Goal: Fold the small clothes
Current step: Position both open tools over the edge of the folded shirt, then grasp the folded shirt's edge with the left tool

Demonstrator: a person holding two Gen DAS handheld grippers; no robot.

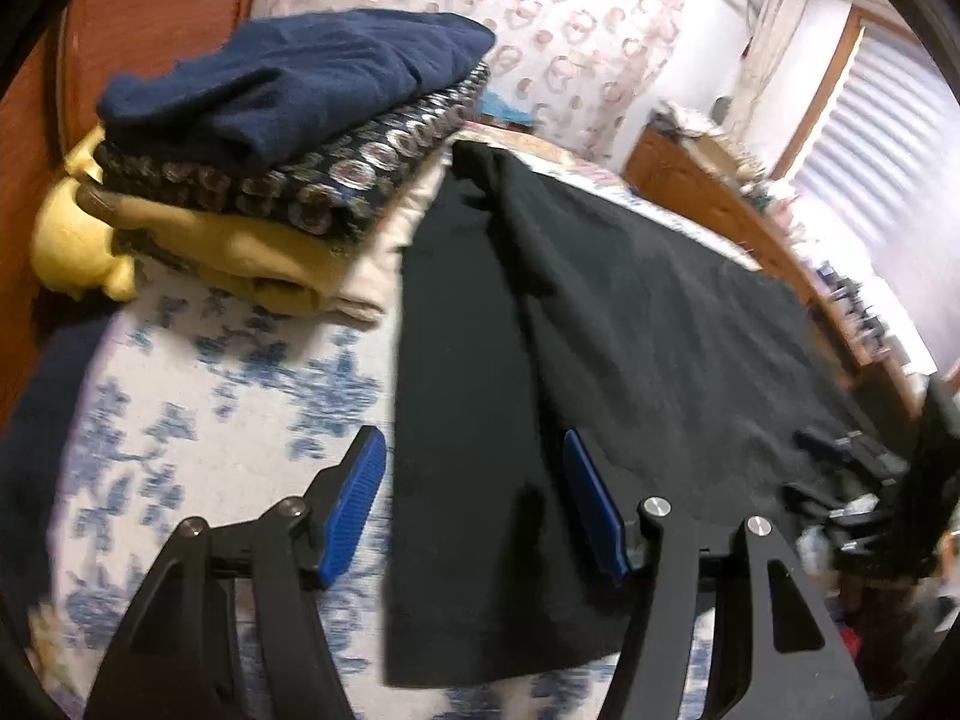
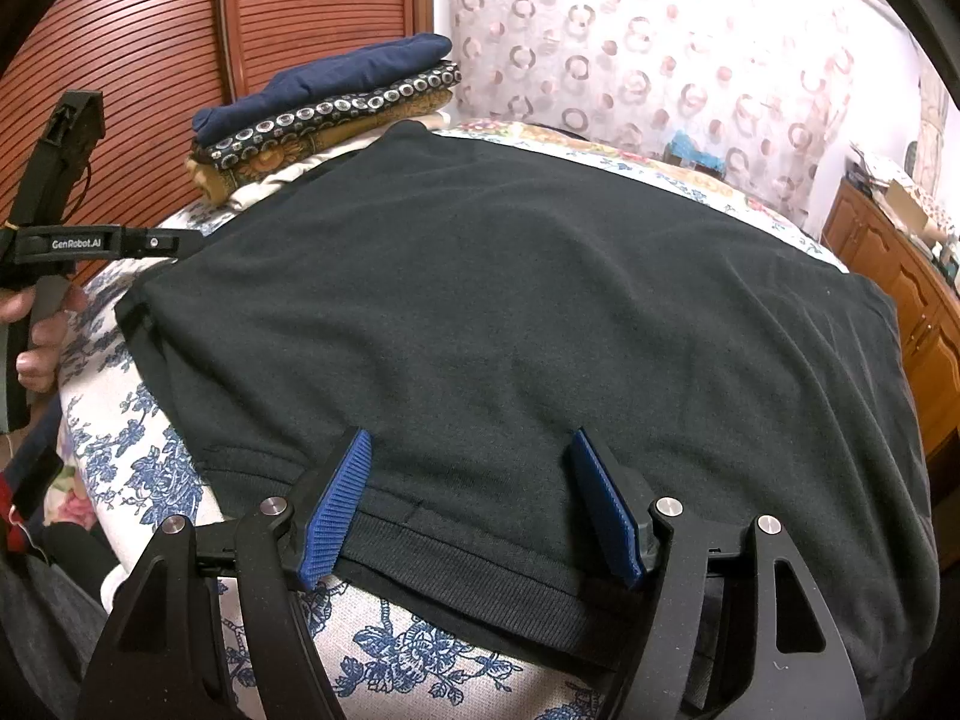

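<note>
the black shirt [image 2: 510, 312] lies spread on the bed [image 2: 120, 420], beside the folded stack [image 2: 324, 102]. both tools are spread, pinching nothing: the right tool [image 2: 471, 501] over the hem, the left tool [image 1: 474, 501] astride the side edge. a one-layer pinch could skew the fold.

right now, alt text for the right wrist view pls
A black garment lies spread flat on a blue floral bedspread, its ribbed hem between the open blue pads of the right claw. Behind it sits a stack of folded clothes; the left claw shows at the left edge.
</note>
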